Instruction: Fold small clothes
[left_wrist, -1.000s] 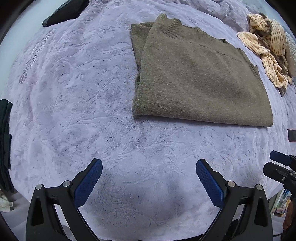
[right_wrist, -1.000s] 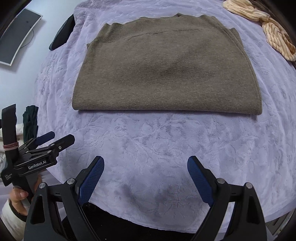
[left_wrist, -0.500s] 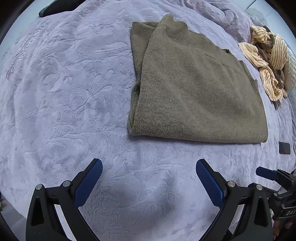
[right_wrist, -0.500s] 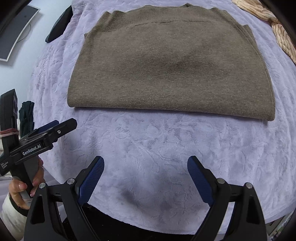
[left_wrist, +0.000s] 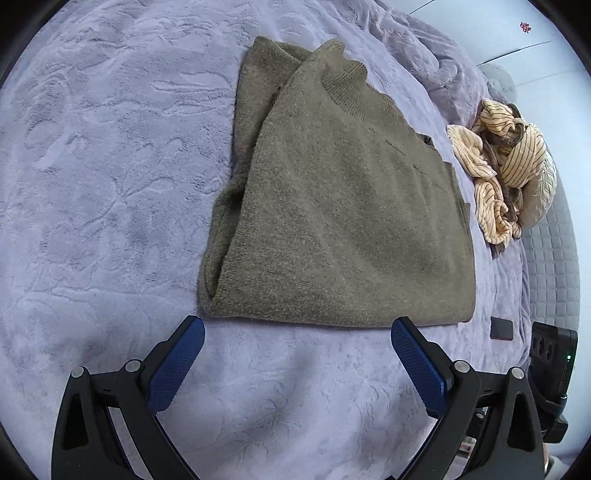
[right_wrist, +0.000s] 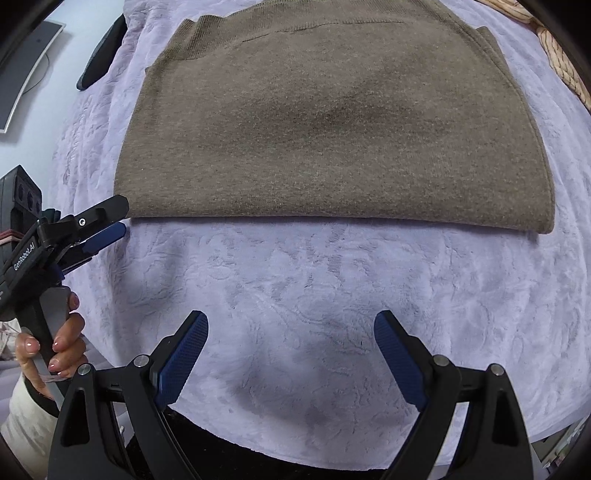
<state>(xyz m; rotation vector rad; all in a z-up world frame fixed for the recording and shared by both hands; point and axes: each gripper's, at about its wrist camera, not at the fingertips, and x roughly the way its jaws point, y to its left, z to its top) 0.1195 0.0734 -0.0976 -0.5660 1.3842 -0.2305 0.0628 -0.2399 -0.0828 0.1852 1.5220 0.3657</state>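
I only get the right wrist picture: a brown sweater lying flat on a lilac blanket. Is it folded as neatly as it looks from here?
Observer: Not quite. In the left wrist view, the brown sweater has an under-layer poking out along its left side, past the top layer.
Operator: And that other gripper at my left, is it holding anything?
Observer: No. The left gripper is open and empty, with its tips right at the sweater's near edge.
Operator: Is anything else lying nearby?
Observer: Yes. A small dark flat object rests on the blanket beside the sweater's near right corner.
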